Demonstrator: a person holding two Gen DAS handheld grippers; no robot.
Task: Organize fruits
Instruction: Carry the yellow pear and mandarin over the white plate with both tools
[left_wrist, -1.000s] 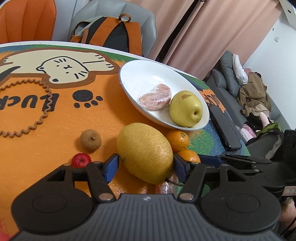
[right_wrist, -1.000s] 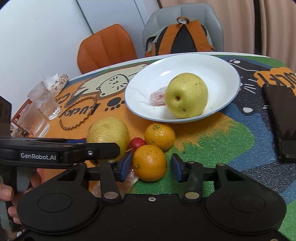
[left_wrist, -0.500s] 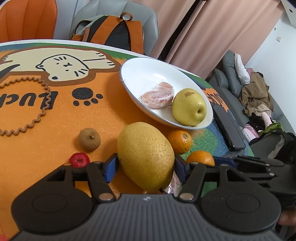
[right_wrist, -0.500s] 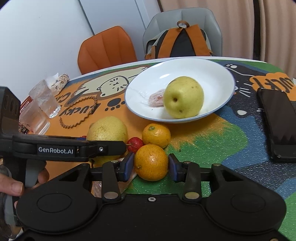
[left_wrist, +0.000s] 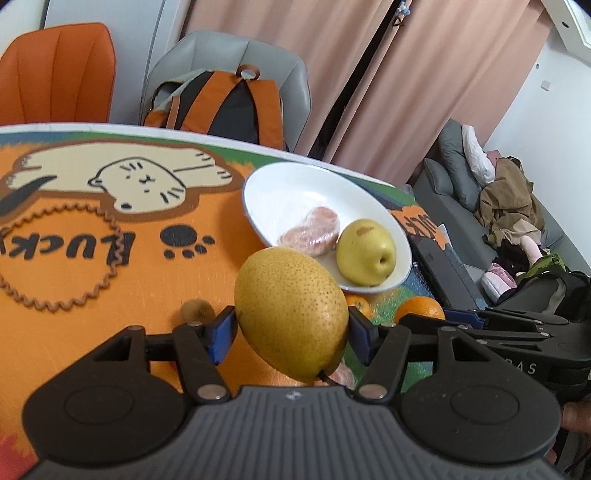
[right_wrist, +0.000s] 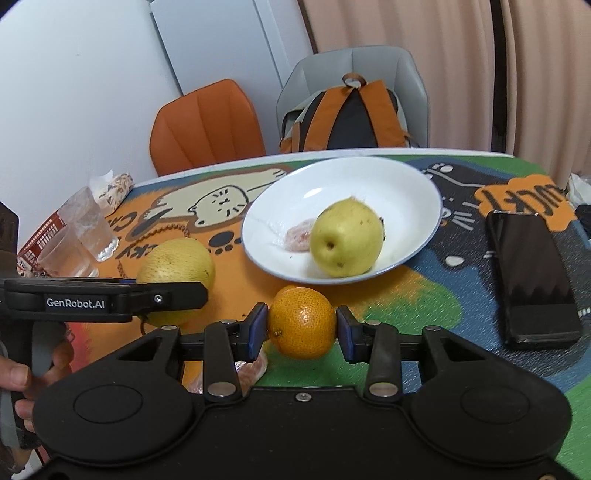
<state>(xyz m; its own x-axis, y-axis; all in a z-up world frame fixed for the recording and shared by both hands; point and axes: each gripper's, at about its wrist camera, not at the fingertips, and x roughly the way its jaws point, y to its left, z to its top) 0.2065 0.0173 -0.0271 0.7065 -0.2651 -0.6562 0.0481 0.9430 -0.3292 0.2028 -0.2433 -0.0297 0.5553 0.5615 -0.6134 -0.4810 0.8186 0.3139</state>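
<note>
Since the earlier frames both fruits have risen off the tablecloth: the big yellow pear (left_wrist: 291, 314) now hangs clear of the mat, clamped between the blue pads of the left gripper (left_wrist: 291, 332), and the orange (right_wrist: 302, 323) is lifted too, pinched by the right gripper (right_wrist: 301, 326). Nearest the cameras, a wrapped pink fruit piece (right_wrist: 251, 365) lies under the right gripper, unmoved. Just beyond, a second orange (left_wrist: 357, 305) and a small brown fruit (left_wrist: 197, 309) wait on the tablecloth (left_wrist: 110, 280). Farther on, the white plate (right_wrist: 406, 192) already holds 2 items: a yellow-green pear (right_wrist: 345, 242) and another wrapped pink piece (left_wrist: 312, 236). Judging by this, the job is roughly at its middle: 2 fruits plated, 2 in the air near the plate, and at least 3 left to collect.
</note>
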